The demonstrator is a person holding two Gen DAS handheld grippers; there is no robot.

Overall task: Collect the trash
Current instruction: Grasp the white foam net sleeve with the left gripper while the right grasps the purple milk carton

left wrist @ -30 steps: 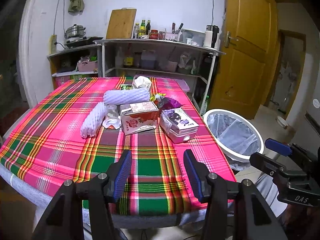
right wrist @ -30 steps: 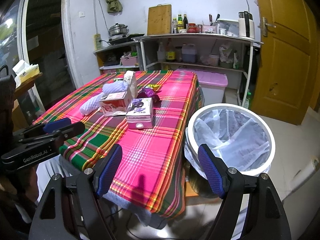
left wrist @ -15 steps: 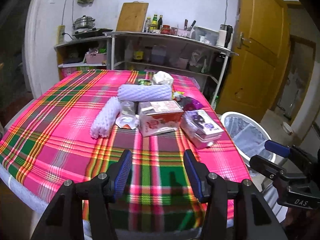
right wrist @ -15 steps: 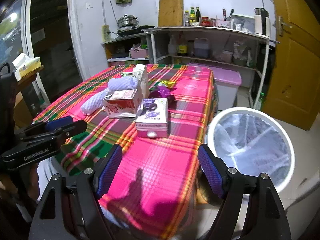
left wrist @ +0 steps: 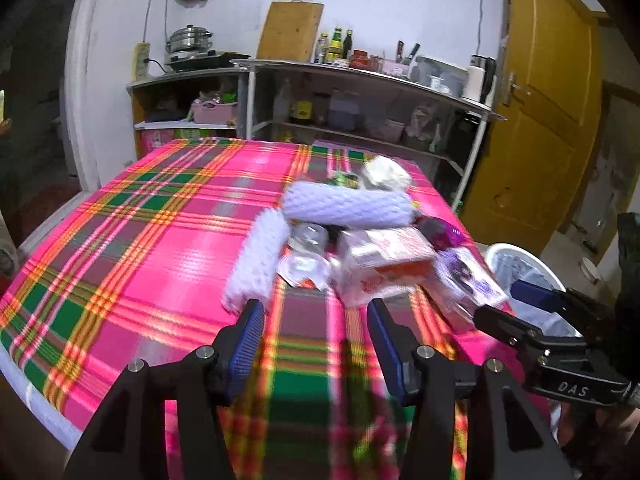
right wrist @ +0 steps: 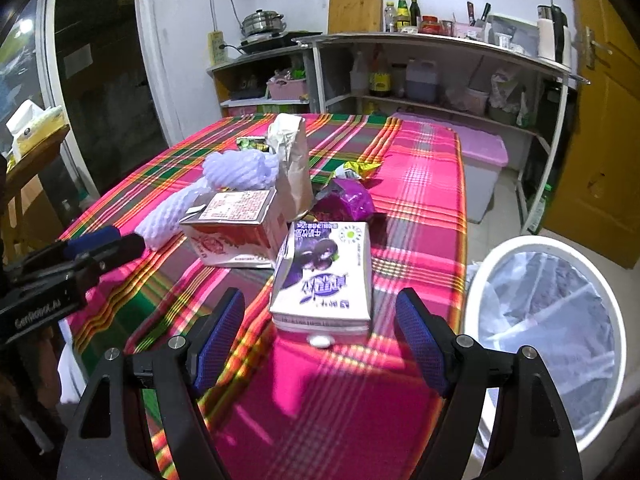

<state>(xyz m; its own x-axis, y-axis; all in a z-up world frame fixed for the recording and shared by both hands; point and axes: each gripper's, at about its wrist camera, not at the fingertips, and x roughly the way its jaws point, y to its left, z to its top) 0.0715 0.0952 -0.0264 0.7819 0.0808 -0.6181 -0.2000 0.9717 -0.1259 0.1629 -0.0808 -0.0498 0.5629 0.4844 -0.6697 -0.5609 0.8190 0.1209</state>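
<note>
Both grippers have moved in over the table during the last second, and the pile of rubbish now looms much larger in each view. The right gripper (right wrist: 320, 332) has closed most of the gap: the purple milk carton (right wrist: 326, 272) lies low in the centre of the right wrist view, just ahead of the blue pads (right wrist: 218, 338), which stand wide apart and hold nothing. The left gripper (left wrist: 316, 344) is open and empty too, pointed at the clear plastic cup (left wrist: 306, 256) and the red carton (left wrist: 384, 264) in the middle of a motion-blurred frame, with a white foam sleeve (left wrist: 256, 260) to their left. The white bin (right wrist: 544, 320) waits at the lower right, beside the table edge. Nothing is collected yet; I judge the purple carton the likely first pick.
</note>
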